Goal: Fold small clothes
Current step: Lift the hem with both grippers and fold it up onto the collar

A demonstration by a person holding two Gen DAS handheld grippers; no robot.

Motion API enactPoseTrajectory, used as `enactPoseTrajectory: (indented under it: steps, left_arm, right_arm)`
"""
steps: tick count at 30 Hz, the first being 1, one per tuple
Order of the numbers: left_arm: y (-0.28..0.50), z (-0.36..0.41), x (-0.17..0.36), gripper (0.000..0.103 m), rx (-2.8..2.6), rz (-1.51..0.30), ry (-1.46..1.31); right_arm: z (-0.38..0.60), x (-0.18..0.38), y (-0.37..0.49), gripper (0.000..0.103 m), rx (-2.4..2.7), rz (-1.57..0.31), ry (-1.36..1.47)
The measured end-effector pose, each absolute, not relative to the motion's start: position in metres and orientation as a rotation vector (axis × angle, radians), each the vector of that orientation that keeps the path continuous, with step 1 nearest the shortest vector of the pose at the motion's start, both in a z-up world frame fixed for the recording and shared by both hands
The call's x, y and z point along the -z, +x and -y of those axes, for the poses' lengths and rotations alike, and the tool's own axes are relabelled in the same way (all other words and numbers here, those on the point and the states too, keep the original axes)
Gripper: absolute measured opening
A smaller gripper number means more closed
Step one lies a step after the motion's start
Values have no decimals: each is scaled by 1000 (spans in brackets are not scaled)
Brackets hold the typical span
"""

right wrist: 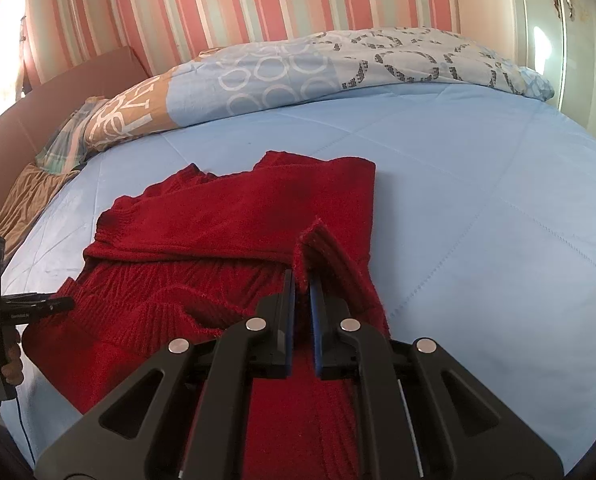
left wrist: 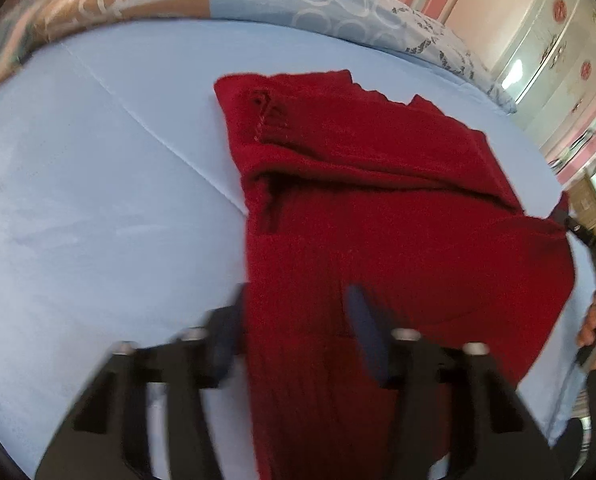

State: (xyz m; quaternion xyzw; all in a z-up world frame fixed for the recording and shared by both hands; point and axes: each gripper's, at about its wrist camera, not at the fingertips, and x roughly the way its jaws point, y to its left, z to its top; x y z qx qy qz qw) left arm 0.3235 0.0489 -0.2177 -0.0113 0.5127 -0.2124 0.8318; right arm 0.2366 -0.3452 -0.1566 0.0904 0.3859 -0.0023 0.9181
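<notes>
Currently | red sweater [right wrist: 226, 240] cuff is pinched by right gripper [right wrist: 302, 280] at 12 o'clock | left gripper [left wrist: 294, 320] is held wide apart over hem

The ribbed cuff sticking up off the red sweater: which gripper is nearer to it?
Right. The right gripper is shut on the ribbed cuff, pinching it above the red sweater. The left gripper is open over the sweater's opposite edge, away from the cuff.

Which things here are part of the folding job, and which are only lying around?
For the job:
- red sweater
- right gripper, shut on its ribbed cuff
- left gripper, open over the sweater's edge

Just lying about:
- patterned duvet
- blue sheet
- wardrobe
</notes>
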Motion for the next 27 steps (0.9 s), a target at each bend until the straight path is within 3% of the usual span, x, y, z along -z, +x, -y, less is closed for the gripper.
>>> enactPoseTrajectory:
  steps: [2, 6, 8, 17, 27]
  left_arm:
    - [321, -47, 214, 26, 438, -1069, 12]
    - [313, -37, 206, 22, 387, -1009, 121]
    - [306, -30, 198, 11, 369, -967, 182]
    - [302, -23, 155, 10, 359, -804, 208]
    - [366, -20, 122, 10, 345, -729, 128]
  right_arm:
    - [345, 157, 237, 7, 5, -796, 184]
    - [344, 159, 235, 7, 10, -804, 177]
    - [345, 159, 235, 7, 13, -809, 174]
    - [353, 144, 232, 7, 12, -780, 207]
    - [382, 113, 275, 7, 50, -706, 302]
